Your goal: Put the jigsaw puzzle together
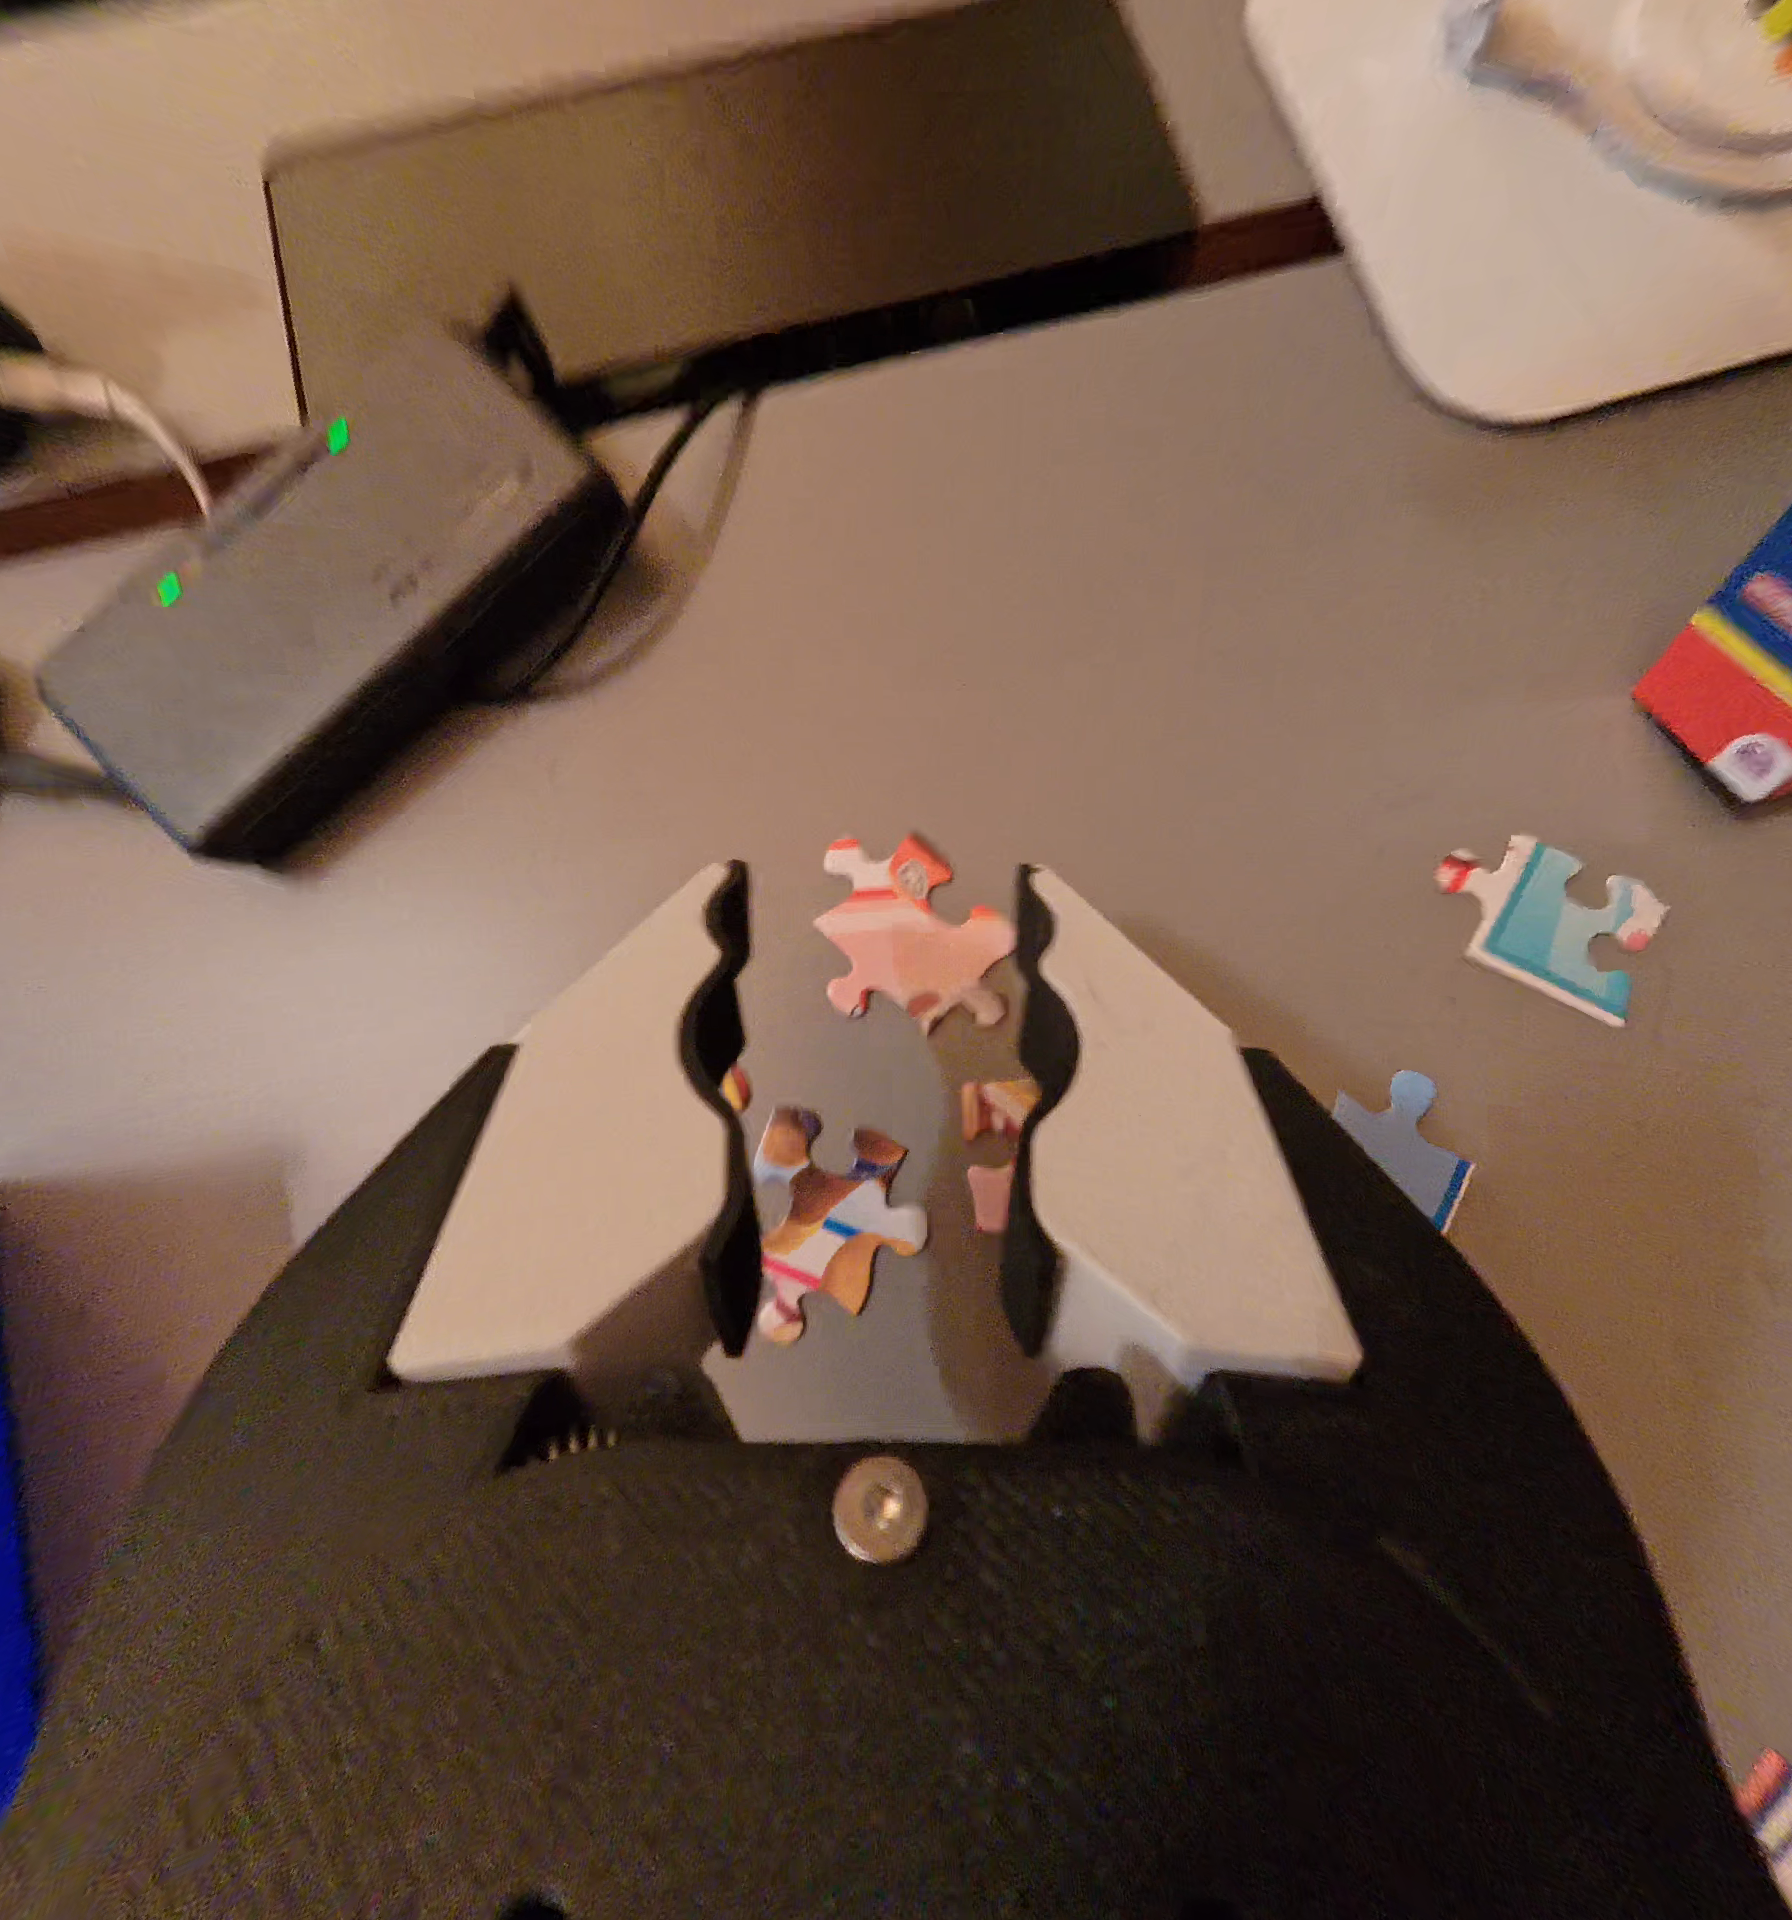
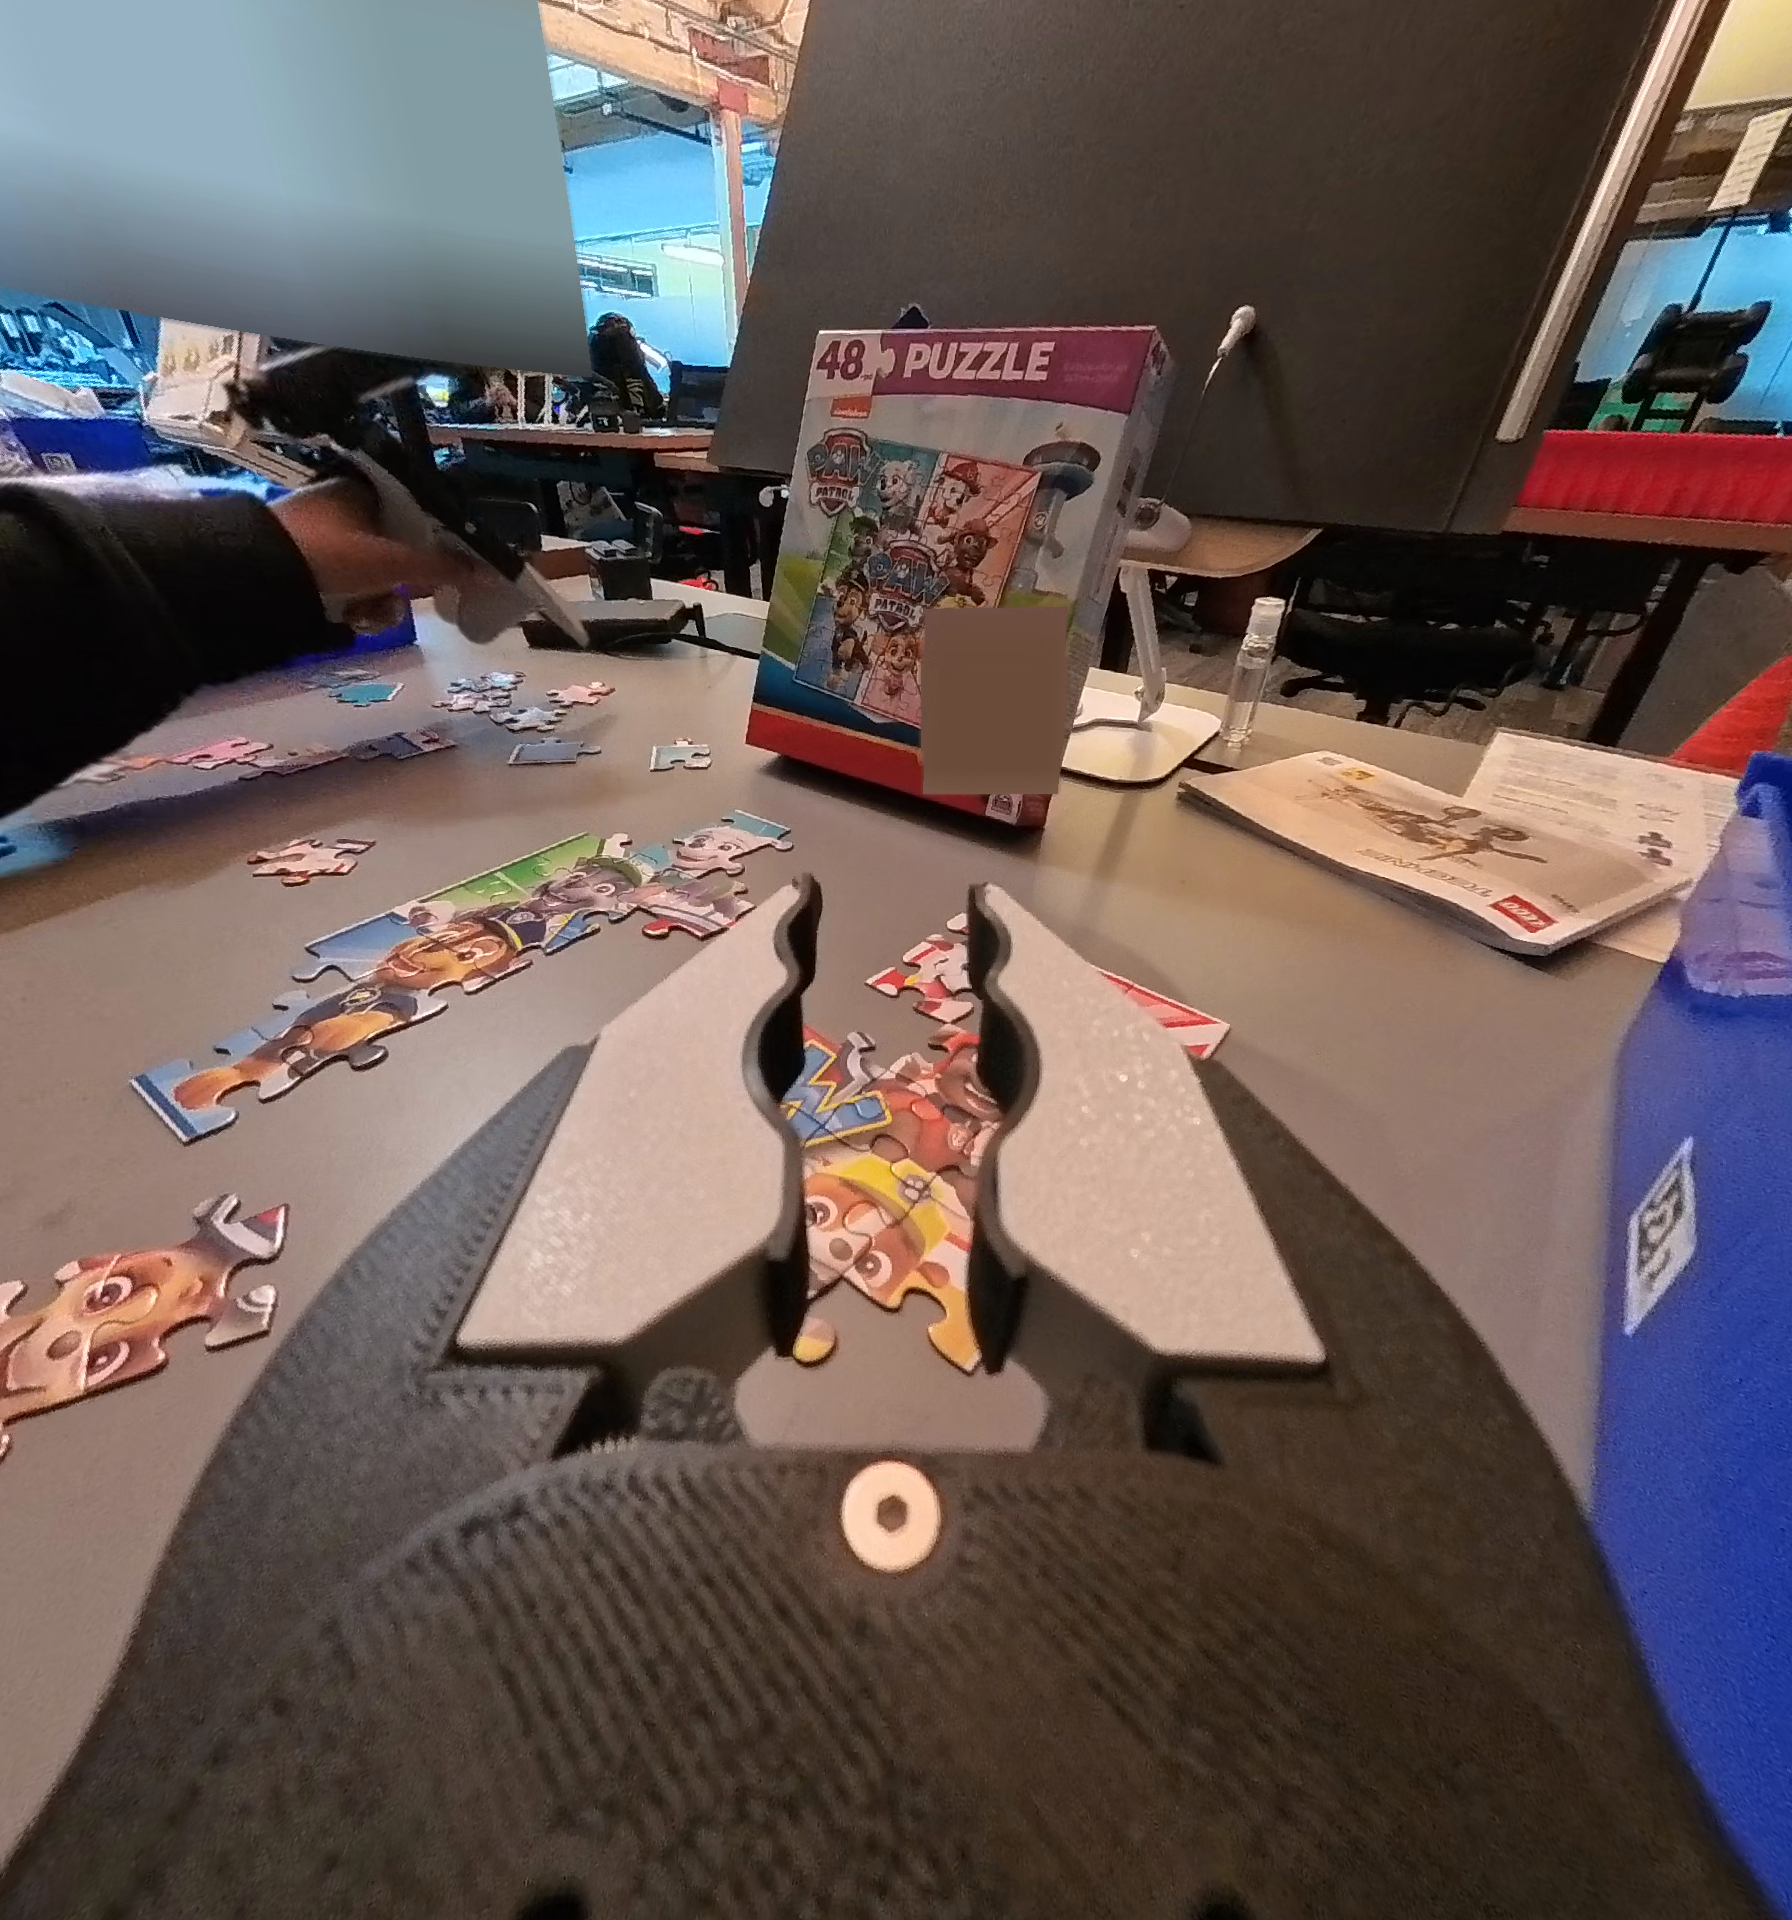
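One puzzle box [image 2: 959, 582], one blue bin [image 2: 1744, 1195], two grippers [image 2: 887, 914], one booklet [image 2: 1432, 847]

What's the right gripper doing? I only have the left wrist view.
Observer: The right gripper is open and holds nothing. A joined cluster of puzzle pieces shows between its fingers, below them.
Operator: Any other assembled part?
Observer: Yes, a long joined strip lies to its left.
Operator: The box at my right edge, is it standing?
Observer: Yes, the puzzle box stands upright, beyond the strip.
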Demonstrator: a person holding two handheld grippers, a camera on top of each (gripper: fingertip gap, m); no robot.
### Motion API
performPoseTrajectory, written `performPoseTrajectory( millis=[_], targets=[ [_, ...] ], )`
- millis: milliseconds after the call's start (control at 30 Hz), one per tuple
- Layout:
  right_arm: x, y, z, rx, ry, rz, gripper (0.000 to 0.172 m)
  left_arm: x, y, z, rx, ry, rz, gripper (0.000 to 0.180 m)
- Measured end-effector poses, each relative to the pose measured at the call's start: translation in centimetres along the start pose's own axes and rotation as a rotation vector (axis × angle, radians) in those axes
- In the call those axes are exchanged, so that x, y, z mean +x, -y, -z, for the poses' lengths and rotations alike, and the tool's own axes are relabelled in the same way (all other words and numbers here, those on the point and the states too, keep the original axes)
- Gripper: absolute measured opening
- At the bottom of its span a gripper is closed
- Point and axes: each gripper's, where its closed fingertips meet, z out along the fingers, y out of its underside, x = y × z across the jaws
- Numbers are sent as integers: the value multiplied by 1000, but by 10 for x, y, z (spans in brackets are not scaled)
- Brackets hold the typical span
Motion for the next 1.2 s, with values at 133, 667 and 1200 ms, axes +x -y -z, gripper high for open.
performPoseTrajectory(
  millis=[133, 667, 1200],
  targets=[
    [-1, -1, -1, -8, 1, 6, 26, -14, -35, -22, -186, 28, 117, 85],
    [-1, 0, 0, 0, 3, 7, 26, 39, -25, -29, -111, -113, -51, 0],
    [-1, -1, 0, -4, 3, 7, 27, 0, -41, -18, -153, -16, 61, 59]
  ],
)
